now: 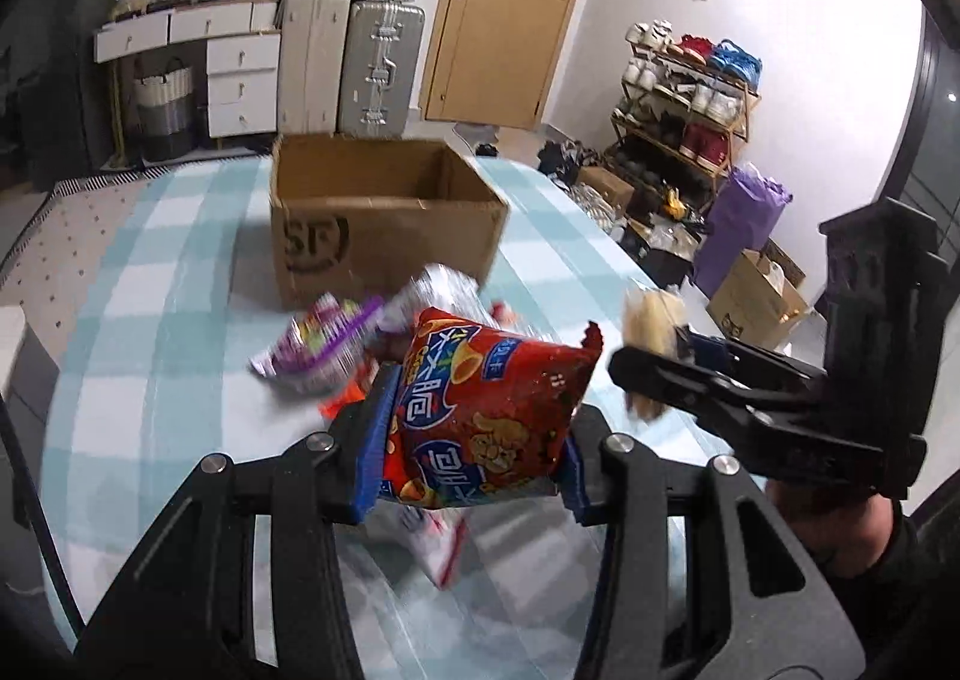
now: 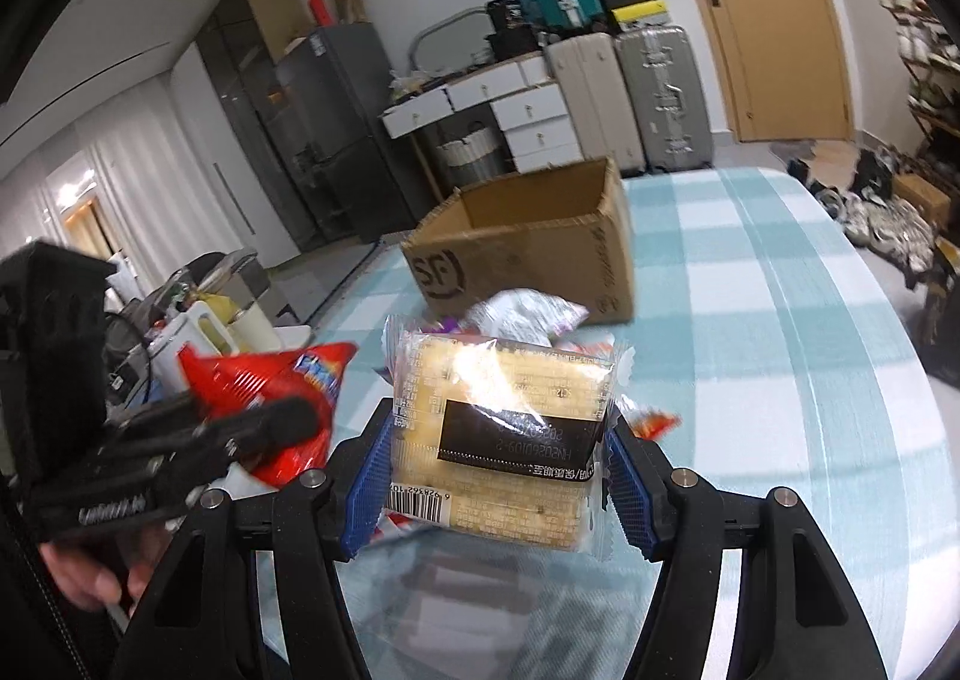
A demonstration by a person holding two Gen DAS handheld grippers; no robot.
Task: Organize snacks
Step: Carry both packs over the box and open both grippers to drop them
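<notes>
Table (image 1: 150, 272) with blue-and-white checked covering. Open cardboard box (image 1: 384, 218) stands at far end; snack packets (image 1: 324, 350) lie nearer, just before it.

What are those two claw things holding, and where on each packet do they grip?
Left gripper: red chip bag, by its lower sides. Right gripper: clear-wrapped cracker pack, by its two side edges.

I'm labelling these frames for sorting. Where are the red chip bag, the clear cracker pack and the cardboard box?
red chip bag (image 1: 492, 416): left wrist view, printed front.
clear cracker pack (image 2: 504, 428): right wrist view, middle of wrapper.
cardboard box (image 1: 384, 236): left wrist view, bare front wall.
</notes>
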